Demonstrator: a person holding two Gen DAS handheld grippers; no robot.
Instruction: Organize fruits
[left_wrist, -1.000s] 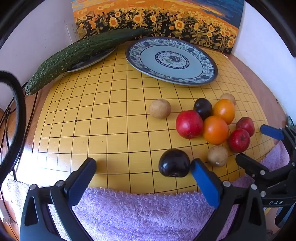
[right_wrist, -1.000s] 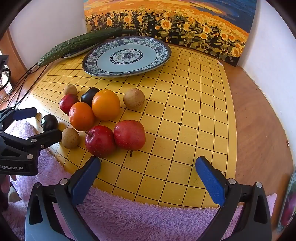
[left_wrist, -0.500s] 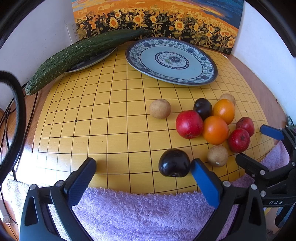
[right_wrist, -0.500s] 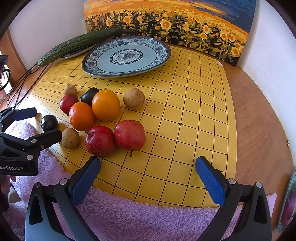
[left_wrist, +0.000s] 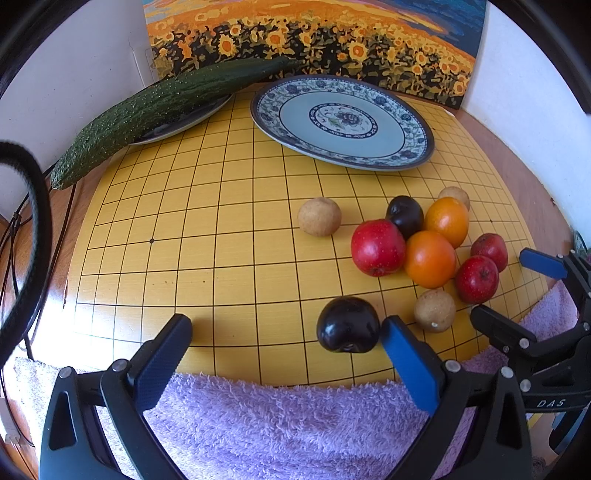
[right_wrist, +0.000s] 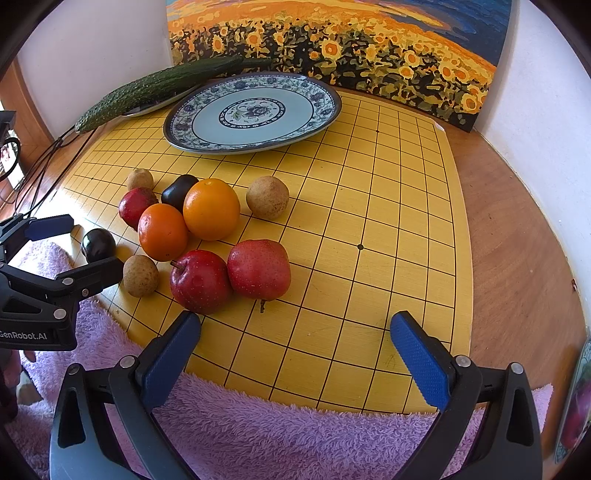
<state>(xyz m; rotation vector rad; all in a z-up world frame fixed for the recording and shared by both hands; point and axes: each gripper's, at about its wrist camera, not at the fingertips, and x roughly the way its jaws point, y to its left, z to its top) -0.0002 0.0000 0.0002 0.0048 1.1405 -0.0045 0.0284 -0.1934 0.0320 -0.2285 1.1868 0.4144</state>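
While both our grippers hover spread and empty over the purple towel (left_wrist: 280, 417), the left gripper (left_wrist: 284, 339) has the nearest dark plum (left_wrist: 347, 325) just beside its right finger, and the right gripper (right_wrist: 295, 332) sits near the red apples (right_wrist: 229, 277). Beyond them every fruit lies loose on the yellow grid board (left_wrist: 207, 236), clustered around the oranges (right_wrist: 188, 221). Farthest off, the patterned plate (left_wrist: 343, 122) holds nothing, so we judge the sorting barely begun.

A glossy blue-and-white glazed ceramic plate (right_wrist: 255, 110) and a bumpy dark green cucumber (left_wrist: 155, 110) sit upper frame; a fluffy lilac terry towel (right_wrist: 295, 439) lies below a smooth yellow gridded board (right_wrist: 369, 229) on the polished wooden table (right_wrist: 517, 240).
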